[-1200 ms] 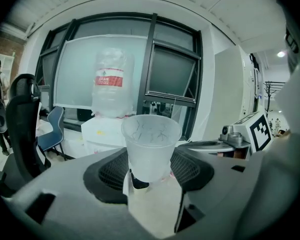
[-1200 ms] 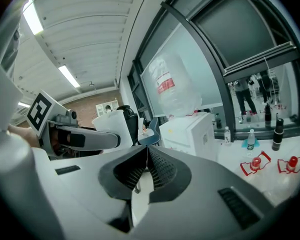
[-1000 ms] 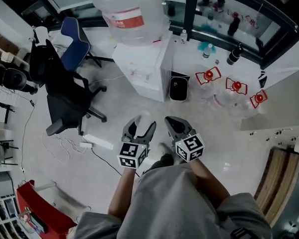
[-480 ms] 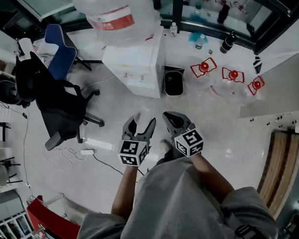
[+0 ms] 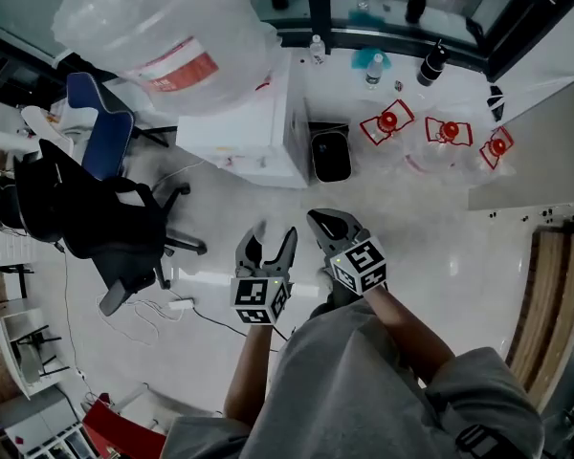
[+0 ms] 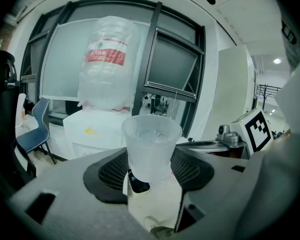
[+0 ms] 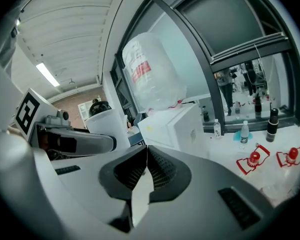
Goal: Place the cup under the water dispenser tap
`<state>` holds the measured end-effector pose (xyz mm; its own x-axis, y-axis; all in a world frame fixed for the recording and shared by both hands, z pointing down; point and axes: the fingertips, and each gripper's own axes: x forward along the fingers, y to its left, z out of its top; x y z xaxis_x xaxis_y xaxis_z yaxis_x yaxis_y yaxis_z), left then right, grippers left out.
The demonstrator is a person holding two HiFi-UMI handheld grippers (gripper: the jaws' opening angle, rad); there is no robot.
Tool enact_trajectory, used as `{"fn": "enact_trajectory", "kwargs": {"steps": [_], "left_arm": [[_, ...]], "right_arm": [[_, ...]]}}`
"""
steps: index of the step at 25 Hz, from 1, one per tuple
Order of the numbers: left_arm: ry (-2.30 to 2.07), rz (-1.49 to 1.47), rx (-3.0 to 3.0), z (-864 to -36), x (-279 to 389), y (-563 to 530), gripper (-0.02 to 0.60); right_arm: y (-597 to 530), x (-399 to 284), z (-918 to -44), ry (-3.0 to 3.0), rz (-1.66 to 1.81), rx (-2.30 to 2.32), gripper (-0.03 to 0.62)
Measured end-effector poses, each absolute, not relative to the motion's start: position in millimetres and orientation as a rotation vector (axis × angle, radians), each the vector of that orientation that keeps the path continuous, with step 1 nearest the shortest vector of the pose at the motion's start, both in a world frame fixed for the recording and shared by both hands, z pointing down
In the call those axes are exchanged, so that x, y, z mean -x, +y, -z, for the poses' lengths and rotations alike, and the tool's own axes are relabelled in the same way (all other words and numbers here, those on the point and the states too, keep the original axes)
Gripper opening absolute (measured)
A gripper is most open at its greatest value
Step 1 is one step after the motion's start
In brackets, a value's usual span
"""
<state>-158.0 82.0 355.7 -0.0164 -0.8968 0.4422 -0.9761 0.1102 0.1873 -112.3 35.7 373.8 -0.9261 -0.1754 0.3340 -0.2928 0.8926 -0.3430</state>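
**A:** Where is the cup?

**B:** The cup (image 6: 151, 151) stands upright in the left gripper (image 5: 267, 243). The fingers (image 6: 110, 171) pinch it low on its wall, and its rim stands above them. It is a pale, translucent plastic cup.

**A:** And how does it sit relative to the water dispenser?

**B:** The water dispenser (image 5: 237, 134) is a white cabinet with a big clear bottle (image 5: 163, 36) upended on top, a red label round it. The cup is in front of the dispenser and well apart from it, held over the pale floor (image 5: 430, 242). In the left gripper view the dispenser rises behind the cup, a little to its left.

**A:** What about the other hand?

**B:** The right gripper (image 5: 327, 226) is also in front of the dispenser, just beside the left one. Its fingers (image 7: 162, 171) are pressed together with nothing between them.

**A:** What else is around the dispenser?

**B:** In the head view a black bin (image 5: 330, 156) stands just beside the dispenser's right flank. Farther out on that side, three clear bottles with red caps (image 5: 388, 122) lie on the floor. On the dispenser's other side are a blue chair (image 5: 88, 120) and a black office chair (image 5: 105, 223). Behind the dispenser runs a dark-framed glass wall (image 5: 316, 8).
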Motion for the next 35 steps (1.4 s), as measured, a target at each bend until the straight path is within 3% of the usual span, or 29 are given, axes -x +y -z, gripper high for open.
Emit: {"fn": "enact_trajectory", "kwargs": {"steps": [13,35], "left_arm": [[-1.9,-0.292,-1.784,-403,172,12,0.255],[-1.837,-0.404,-1.837,-505,231,21,0.255]], "right_arm": [[-42,129,-423,-2.754,-0.676,-0.388,0.012],[-15,181,-507,-2.762,-0.634,-0.552,0.011]]}}
